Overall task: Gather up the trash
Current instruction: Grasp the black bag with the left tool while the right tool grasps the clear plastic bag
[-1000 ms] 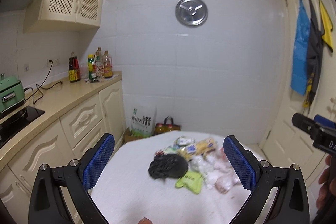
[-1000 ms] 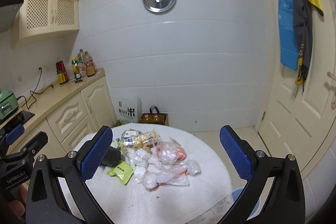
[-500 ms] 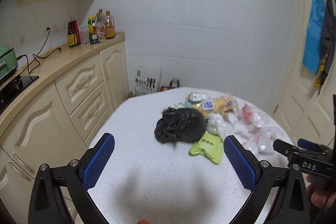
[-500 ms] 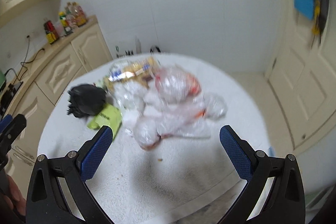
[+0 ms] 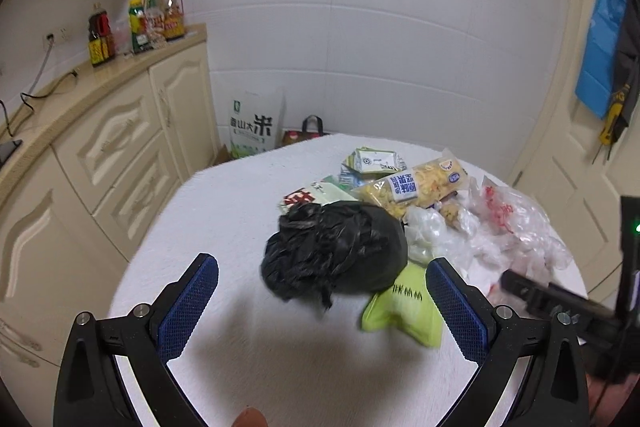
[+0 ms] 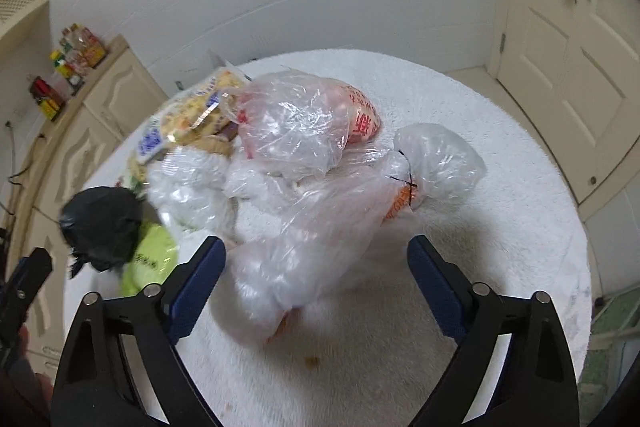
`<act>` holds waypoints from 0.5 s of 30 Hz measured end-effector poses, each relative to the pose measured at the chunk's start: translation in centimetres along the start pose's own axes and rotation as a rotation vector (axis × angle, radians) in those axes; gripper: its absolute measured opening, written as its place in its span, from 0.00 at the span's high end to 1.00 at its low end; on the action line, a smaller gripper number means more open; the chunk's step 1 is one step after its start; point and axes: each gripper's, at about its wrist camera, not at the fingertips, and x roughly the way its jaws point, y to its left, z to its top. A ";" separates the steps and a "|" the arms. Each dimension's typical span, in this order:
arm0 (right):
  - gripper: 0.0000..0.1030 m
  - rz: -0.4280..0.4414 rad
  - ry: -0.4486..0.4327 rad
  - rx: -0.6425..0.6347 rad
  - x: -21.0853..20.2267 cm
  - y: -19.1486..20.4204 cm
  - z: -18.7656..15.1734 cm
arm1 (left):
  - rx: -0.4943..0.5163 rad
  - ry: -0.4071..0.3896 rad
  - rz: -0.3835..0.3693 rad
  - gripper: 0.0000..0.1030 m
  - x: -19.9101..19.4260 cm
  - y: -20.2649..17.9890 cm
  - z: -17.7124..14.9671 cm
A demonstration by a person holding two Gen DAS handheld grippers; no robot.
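A pile of trash lies on a round table with a white cloth (image 5: 224, 211). A crumpled black plastic bag (image 5: 334, 253) lies nearest my left gripper (image 5: 322, 301), which is open and empty just in front of it. A green wrapper (image 5: 404, 309) lies beside its right finger. A yellow snack packet (image 5: 416, 189) lies behind. Clear plastic bags (image 6: 304, 195) lie in a heap between the fingers of my right gripper (image 6: 316, 285), which is open and empty. The black bag (image 6: 102, 227) and green wrapper (image 6: 152, 257) show at its left.
Cream kitchen cabinets (image 5: 100, 155) with bottles (image 5: 140, 23) on the counter run along the left. A rice sack (image 5: 252, 125) and a small bag (image 5: 304, 133) stand on the floor behind the table. A door (image 6: 560, 67) is at the right.
Both grippers have moved down and forward toward the table. The left one has closed in on the black bag and the right one on the clear bags. Both stay open.
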 end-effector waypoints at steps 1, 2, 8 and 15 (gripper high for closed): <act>0.14 -0.006 0.009 -0.003 0.7 0.3 0.0 | -0.003 0.015 -0.005 0.01 1.4 -0.2 0.7; 0.16 -0.017 0.005 -0.013 0.9 0.6 0.1 | 0.003 0.024 -0.006 0.01 2.8 -0.3 1.3; 0.44 -0.012 -0.002 -0.115 0.8 1.0 -0.1 | 0.069 0.119 -0.001 0.00 10.9 -1.3 3.0; 0.58 0.029 -0.001 -0.131 -0.1 -0.9 -0.1 | 0.019 0.093 -0.047 0.17 14.4 -0.8 6.1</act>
